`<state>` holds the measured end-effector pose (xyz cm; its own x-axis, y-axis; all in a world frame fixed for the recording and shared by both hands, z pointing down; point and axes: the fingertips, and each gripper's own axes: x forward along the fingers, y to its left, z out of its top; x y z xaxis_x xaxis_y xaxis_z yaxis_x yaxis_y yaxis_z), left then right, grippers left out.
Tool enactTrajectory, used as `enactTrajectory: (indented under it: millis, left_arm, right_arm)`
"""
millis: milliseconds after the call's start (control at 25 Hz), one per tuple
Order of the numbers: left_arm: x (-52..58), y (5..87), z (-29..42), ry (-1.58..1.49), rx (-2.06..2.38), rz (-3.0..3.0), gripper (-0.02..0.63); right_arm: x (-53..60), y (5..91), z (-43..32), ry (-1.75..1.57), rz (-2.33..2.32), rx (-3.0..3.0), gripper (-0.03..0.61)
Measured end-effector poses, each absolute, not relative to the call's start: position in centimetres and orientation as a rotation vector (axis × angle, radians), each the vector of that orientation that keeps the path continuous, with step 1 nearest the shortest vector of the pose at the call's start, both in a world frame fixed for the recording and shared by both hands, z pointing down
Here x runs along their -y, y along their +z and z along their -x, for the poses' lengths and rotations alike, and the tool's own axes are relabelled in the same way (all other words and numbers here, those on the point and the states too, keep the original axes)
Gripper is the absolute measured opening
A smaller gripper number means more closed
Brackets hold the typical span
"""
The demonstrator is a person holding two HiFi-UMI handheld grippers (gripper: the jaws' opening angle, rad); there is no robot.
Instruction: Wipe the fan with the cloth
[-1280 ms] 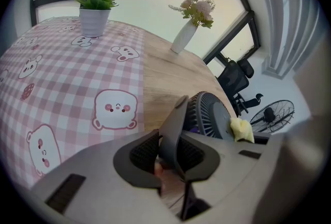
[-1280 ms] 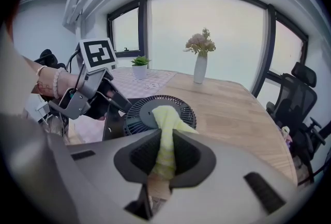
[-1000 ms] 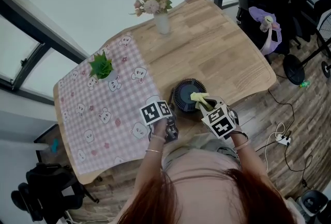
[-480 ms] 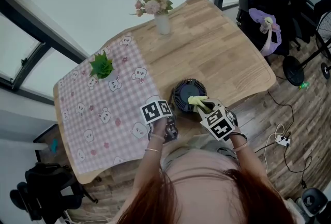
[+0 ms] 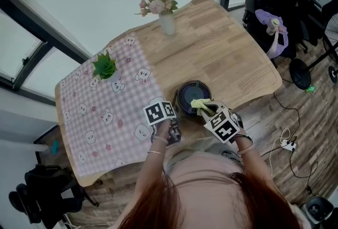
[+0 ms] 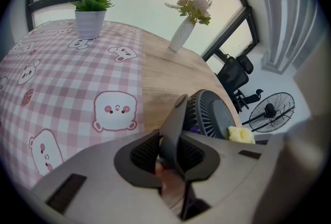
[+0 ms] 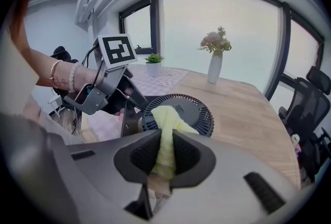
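While tight on cloth (image 7: 171, 116), right gripper (image 7: 164, 151)

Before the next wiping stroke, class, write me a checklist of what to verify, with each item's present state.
1. The right gripper is shut on the yellow cloth: ok.
2. The cloth lies on the fan's grille: ok.
3. The left gripper clamps the fan's stand: ok.
4. The fan stands well back from the wooden table's near edge: not ok, it looks close.
5. The fan is switched off: cannot tell.
6. The flower vase is out of the way: ok.
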<state>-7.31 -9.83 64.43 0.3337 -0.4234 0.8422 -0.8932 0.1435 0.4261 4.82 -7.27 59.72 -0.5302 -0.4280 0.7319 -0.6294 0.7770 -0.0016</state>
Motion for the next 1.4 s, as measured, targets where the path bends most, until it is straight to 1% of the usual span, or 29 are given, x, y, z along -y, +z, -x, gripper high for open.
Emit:
enactTrajectory:
  millis: [1400]
  left_arm:
    - [9.9,64.5,7.4,0.537,1.271,-1.469,0.074]
  right_arm:
    - [6.8,59.7,-1.4,0.286,-0.635,2.263,0.049]
